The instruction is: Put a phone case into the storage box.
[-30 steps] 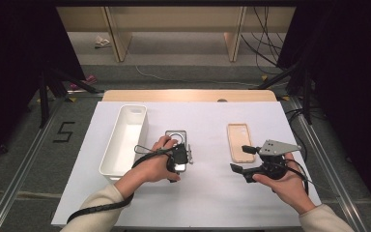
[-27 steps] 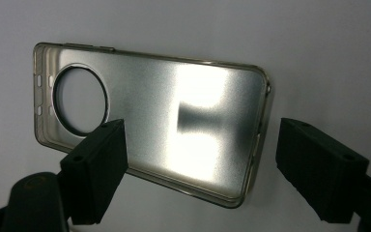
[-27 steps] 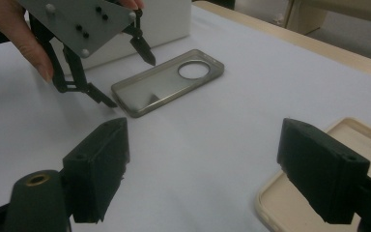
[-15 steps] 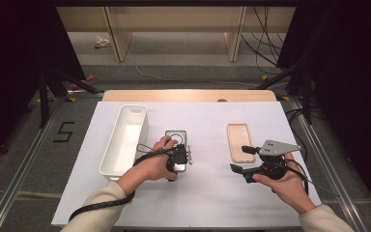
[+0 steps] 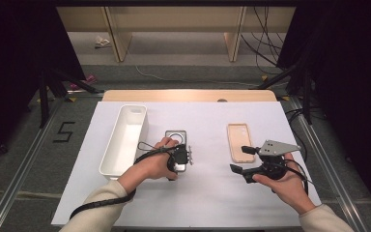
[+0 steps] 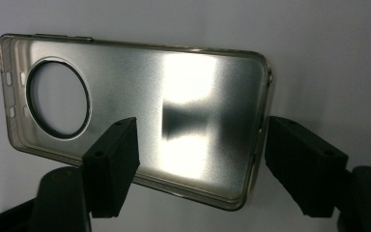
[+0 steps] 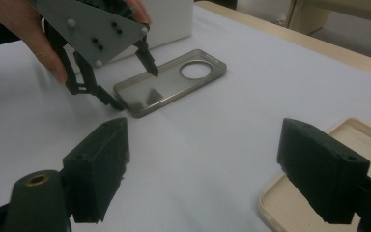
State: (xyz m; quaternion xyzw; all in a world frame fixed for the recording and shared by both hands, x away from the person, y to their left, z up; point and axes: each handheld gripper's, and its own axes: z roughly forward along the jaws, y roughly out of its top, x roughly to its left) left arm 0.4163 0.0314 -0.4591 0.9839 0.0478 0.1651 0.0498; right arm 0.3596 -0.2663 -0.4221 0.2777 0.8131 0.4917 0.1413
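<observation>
My left tongs [image 5: 187,155] sit over the near end of the grey phone case [image 6: 140,121], which lies inside-up on the desk [image 5: 207,203] just right of the white bin [image 5: 125,140]. Jaws have just been closing, one over the shell, one outside its short edge, not pressing yet, so released. Case looks light, thin, flexible and glossy, likely slippery; best pinched across the short end wall. My right tongs [image 7: 222,164] hang released, nothing between, near the beige case [image 5: 240,141]. Left gripper view shows the rim and round camera hole; high view hides that end under my hand
</observation>
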